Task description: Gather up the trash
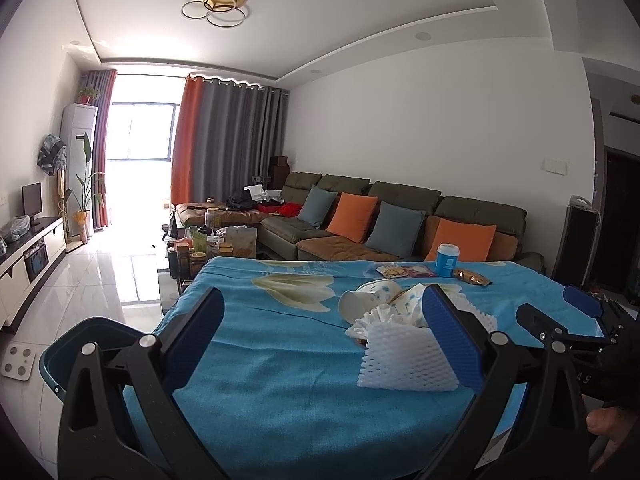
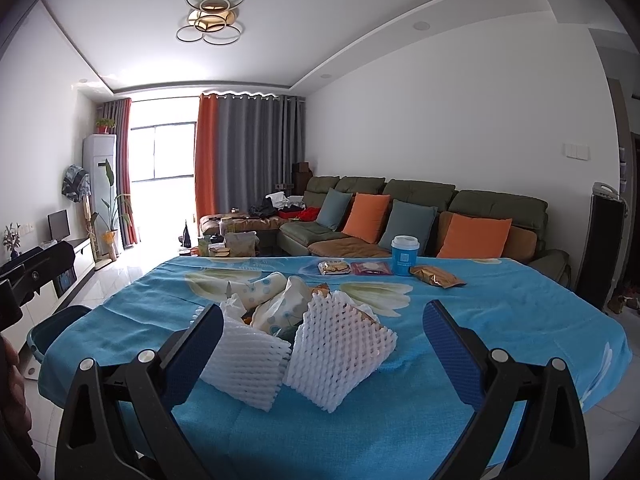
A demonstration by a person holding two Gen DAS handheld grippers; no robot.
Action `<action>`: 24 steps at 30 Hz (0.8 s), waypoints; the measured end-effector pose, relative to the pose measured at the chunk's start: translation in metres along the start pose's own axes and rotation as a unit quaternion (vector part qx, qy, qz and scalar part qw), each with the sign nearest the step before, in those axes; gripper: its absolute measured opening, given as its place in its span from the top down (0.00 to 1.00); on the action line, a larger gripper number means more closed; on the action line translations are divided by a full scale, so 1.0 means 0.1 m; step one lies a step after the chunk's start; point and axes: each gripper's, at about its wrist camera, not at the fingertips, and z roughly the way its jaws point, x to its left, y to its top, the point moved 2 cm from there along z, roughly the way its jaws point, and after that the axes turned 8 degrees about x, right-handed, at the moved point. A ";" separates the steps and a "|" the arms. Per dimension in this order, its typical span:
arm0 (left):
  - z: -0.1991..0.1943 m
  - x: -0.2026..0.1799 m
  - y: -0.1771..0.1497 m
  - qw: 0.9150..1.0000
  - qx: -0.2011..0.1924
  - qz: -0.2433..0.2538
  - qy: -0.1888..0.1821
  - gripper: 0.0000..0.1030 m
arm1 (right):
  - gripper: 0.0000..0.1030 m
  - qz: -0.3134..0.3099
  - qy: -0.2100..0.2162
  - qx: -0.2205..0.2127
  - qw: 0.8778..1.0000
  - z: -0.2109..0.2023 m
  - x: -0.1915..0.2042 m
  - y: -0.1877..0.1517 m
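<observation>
Both your claws are spread wide and hold nothing: the left claw [image 1: 324, 332] hangs over the blue-clothed surface [image 1: 256, 360], its right finger just beside a white foam net [image 1: 404, 360], while the right claw [image 2: 324, 344] frames the trash pile [image 2: 296, 320]. A blue bin [image 1: 80, 344] sits at the surface's left edge.

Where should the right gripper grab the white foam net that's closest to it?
Take the foam net across its near lower end, coming straight in from the table's front edge. It stands tilted like a soft tube, its sides free there, and the right gripper already has its jaws open wide on either side. Squeeze gently; it looks squashy.
</observation>
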 end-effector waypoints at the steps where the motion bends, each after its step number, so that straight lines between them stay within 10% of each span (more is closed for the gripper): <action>1: 0.00 0.00 0.00 1.000 0.001 -0.001 0.000 0.05 | 0.06 0.000 0.000 0.000 1.000 0.00 0.00 0.00; 24: 0.11 0.06 -0.01 1.000 0.006 -0.018 0.005 0.05 | 0.06 -0.004 -0.003 0.004 1.000 0.04 0.00 0.00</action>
